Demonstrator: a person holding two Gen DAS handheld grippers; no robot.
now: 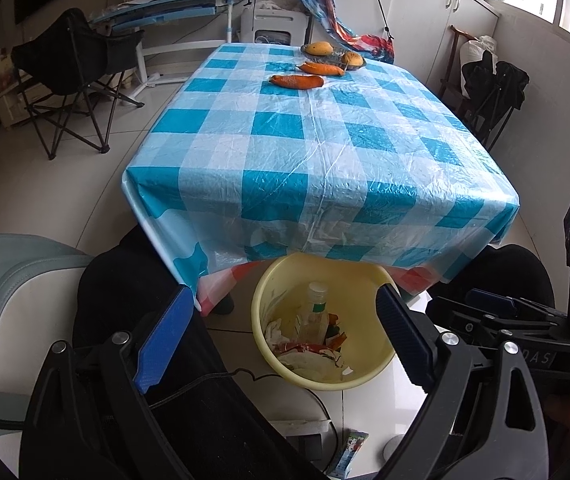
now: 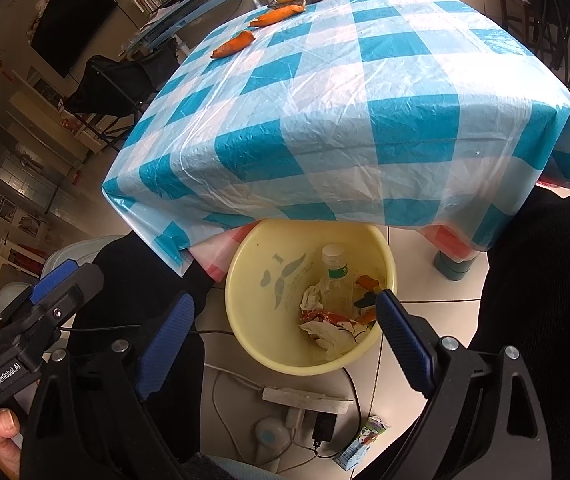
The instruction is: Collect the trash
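Both of your tongs hang spread wide with nothing between the pads, the left tongs (image 1: 281, 336) and the right tongs (image 2: 285, 340) each framing the yellow basin (image 1: 381, 364) on the floor just ahead of and below their tips. Part of that basin's far rim is hidden under the hanging edge of the checked tablecloth (image 1: 285, 152), and the surface beneath the cloth cannot be seen at all. Inside the basin the trash lies heaped toward the side nearer your right tongs: a clear plastic bottle (image 2: 335, 280) with a white cap, crumpled white paper (image 2: 329, 334) and red and orange wrappers (image 2: 325, 316); the smaller scraps are hard to tell apart.

Beyond the tips, the near stretch of the cloth is bare. At its far end, well away from both tongs, lie two carrots (image 1: 297, 81) and a dish of fruit (image 1: 333, 54).

Below your tongs, your dark-clothed legs flank the basin on both sides. On the floor behind the basin, closer to you, sit a white power strip (image 2: 305, 396) with trailing cables and a small printed carton (image 2: 361, 446).
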